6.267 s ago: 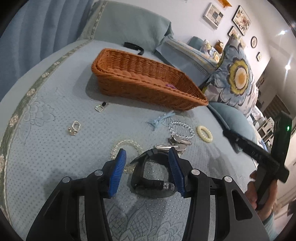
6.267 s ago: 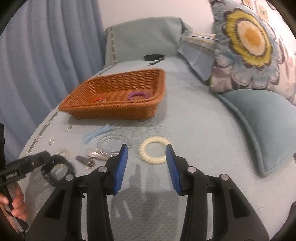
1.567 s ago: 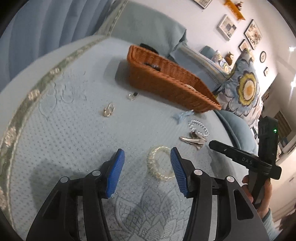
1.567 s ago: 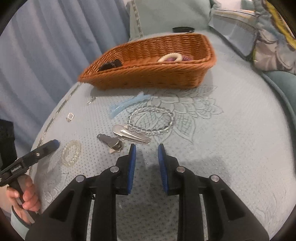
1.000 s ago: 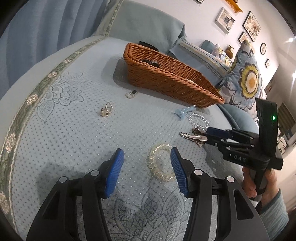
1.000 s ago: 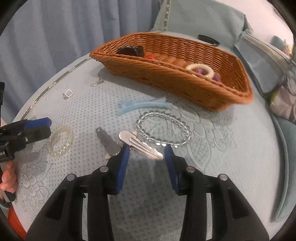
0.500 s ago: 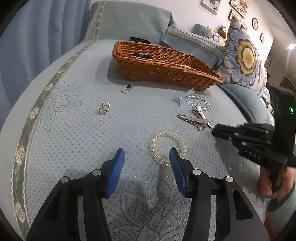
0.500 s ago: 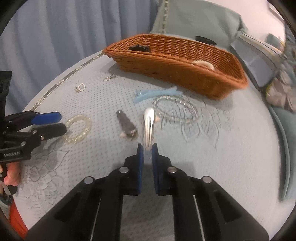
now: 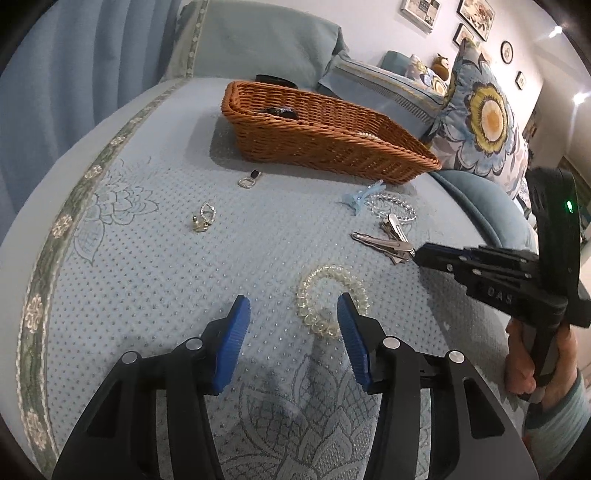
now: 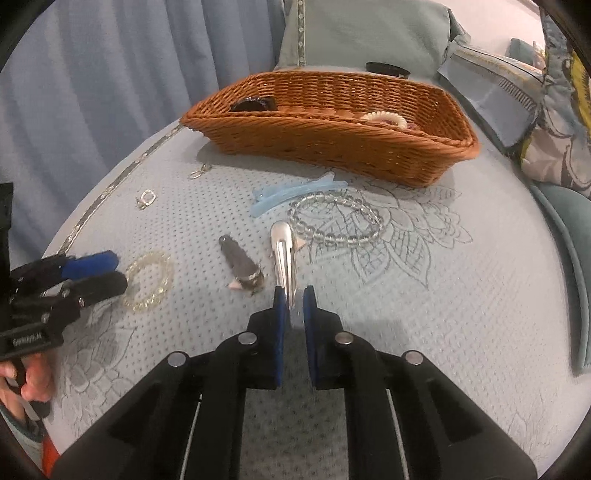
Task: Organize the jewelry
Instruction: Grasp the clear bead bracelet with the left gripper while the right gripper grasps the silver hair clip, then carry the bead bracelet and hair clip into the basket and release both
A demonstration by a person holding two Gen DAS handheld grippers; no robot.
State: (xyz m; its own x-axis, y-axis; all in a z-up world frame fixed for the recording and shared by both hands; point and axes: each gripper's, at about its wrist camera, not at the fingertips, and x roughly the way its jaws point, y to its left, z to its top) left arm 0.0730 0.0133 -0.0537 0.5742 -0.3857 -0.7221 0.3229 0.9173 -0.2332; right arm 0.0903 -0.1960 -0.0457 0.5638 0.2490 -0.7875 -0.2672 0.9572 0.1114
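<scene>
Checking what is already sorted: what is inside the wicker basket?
Inside the wicker basket lie a dark hair clip at one end and a cream coil hair tie at the other. The near wall hides the floor between.

Home bedroom, quilted blue bedspread (image 9: 147, 258), floral pillow (image 9: 487, 122), framed pictures (image 9: 476, 14), blue curtain (image 10: 92, 92)

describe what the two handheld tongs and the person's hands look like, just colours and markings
Both tongs, left and right, are matte black plastic with ribbed blue pads and round silver screws. In the left wrist view, the right tongs' body carries white lettering, and a green light glows on it. The right hand is bare, with a striped teal cuff.
</scene>
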